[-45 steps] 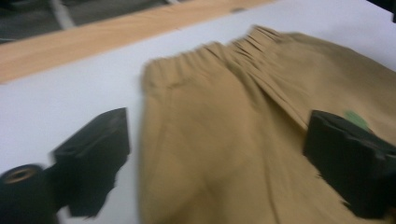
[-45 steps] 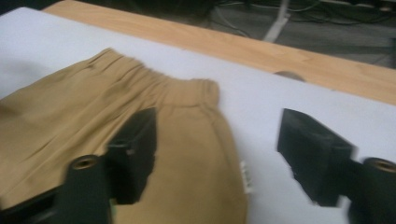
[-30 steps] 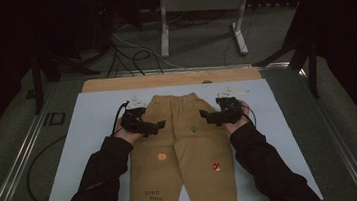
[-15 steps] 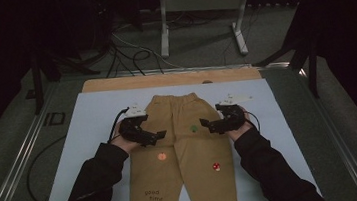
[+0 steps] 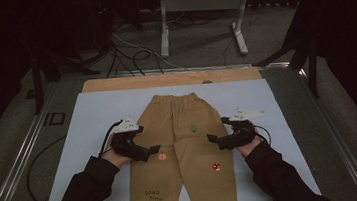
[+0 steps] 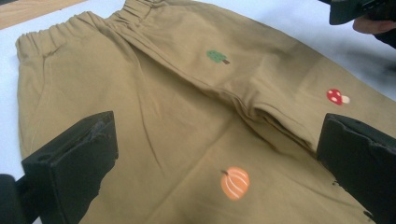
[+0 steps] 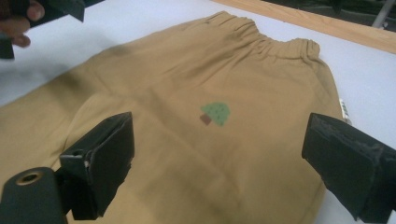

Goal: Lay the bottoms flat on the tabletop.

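- tan trousers [image 5: 181, 145] lie flat on the white sheet [image 5: 87, 115] that covers the tabletop, waistband toward the far wooden strip [image 5: 114, 84], both legs running back toward the person.
- left gripper [image 5: 152, 150] hovers over the left trouser leg near its outer edge, jaws spread wide and holding nothing; in the left gripper view the orange pumpkin print [image 6: 235, 183] sits between the two jaws, nearer the right one.
- right gripper [image 5: 213, 140] hovers over the right trouser leg, just inside its outer edge, jaws also wide apart and empty; in the right gripper view the green tree print [image 7: 215, 113] lies between the jaws and the gathered waistband [image 7: 275, 44] beyond them.
- the two grippers are well apart, with the crotch seam and the middle of the garment free between them.
- a red mushroom print [image 5: 216, 166] sits lower on the right leg, nearer the person than the right gripper.
- bare white sheet shows on both sides of the trousers and beyond the waistband; the leg hems lie near the sheet's near edge.
- a small side label [image 7: 344, 111] sticks out past the trousers' edge onto the sheet, near the waist.
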`<state>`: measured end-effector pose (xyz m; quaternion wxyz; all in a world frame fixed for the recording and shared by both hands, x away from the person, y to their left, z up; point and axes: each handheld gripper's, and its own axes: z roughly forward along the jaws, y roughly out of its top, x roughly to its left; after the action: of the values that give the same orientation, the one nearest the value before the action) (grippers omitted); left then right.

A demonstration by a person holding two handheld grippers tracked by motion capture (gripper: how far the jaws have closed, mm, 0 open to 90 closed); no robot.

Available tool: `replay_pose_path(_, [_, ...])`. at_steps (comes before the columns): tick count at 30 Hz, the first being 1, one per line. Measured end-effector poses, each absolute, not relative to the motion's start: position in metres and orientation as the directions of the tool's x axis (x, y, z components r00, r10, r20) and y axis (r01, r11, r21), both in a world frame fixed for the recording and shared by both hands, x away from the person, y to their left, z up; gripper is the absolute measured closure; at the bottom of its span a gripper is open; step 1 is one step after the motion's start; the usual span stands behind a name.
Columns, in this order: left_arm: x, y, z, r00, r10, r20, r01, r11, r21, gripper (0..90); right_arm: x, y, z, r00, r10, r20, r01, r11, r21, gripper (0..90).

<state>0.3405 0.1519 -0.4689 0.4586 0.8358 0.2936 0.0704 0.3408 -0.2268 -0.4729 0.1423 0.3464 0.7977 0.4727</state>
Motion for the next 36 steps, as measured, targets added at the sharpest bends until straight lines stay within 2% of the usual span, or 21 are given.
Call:
replay_pose_path(18, [0.288,0.186,-0.486,0.811,0.561,-0.166,0.442,-0.402,0.802,0.1,0.298,-0.252,-0.482,-0.712,0.699,0.068,0.432,0.361,0.827,9.2])
replay_pose_path(36, [0.25,0.212,-0.492,0.803,0.573,-0.164,0.457,-0.415,0.787,0.1,0.267,-0.267,-0.486,-0.742,0.666,0.08,0.442,0.395,0.805,9.2])
